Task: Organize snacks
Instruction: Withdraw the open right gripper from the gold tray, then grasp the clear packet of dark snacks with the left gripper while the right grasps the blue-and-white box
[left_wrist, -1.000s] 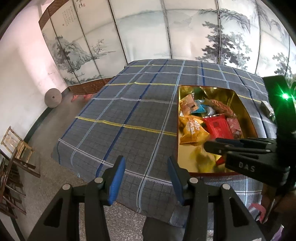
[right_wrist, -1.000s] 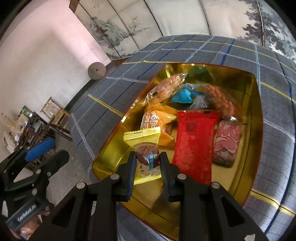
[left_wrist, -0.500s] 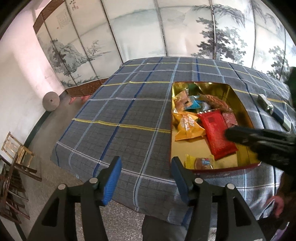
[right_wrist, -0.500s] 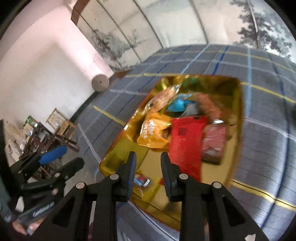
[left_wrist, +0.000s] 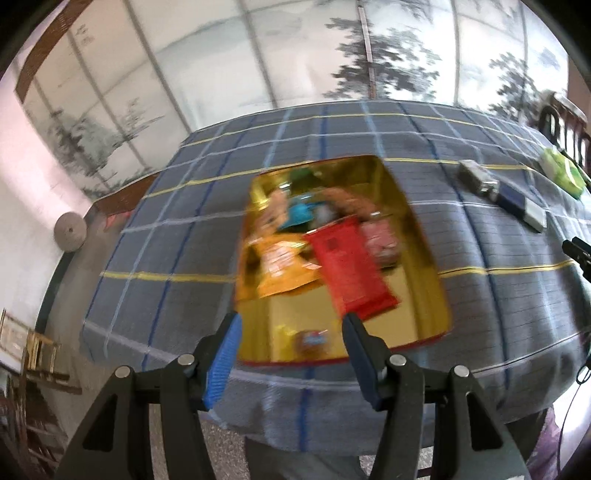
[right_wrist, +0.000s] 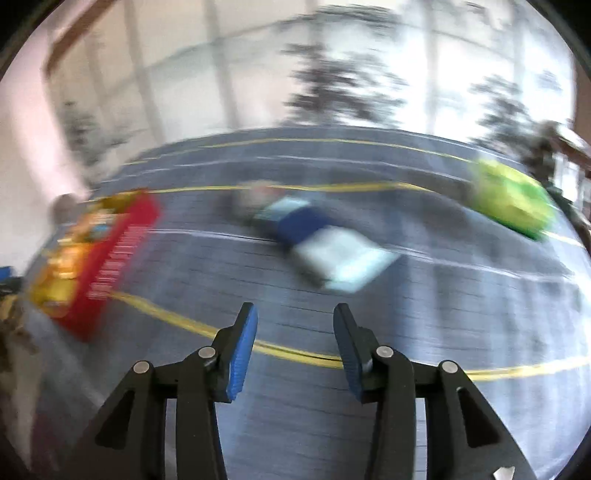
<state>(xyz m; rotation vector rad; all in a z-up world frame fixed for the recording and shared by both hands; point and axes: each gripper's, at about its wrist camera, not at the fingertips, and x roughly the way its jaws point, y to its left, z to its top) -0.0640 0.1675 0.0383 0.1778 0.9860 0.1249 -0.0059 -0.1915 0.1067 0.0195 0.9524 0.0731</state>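
A gold tin (left_wrist: 424, 243) with a red outside sits on the checked tablecloth and holds several snack packets, among them a red pack (left_wrist: 347, 266), an orange pack (left_wrist: 282, 266) and a small yellow-ended one (left_wrist: 308, 341) at the near edge. My left gripper (left_wrist: 291, 350) is open and empty, just before the tin's near edge. My right gripper (right_wrist: 293, 345) is open and empty over bare cloth right of the tin (right_wrist: 107, 258). A blue and white packet (right_wrist: 325, 247) and a green packet (right_wrist: 513, 201) lie beyond it; this view is blurred.
The blue and white packet (left_wrist: 521, 205), a grey packet (left_wrist: 476, 177) and the green packet (left_wrist: 561, 171) lie on the cloth right of the tin. A painted screen (left_wrist: 332, 55) stands behind the table. Wooden chairs (left_wrist: 33, 354) stand on the floor at left.
My right gripper let go of the small yellow-ended snack in the tin, opened, and swung right towards the loose packets. My left gripper moved right, in front of the tin.
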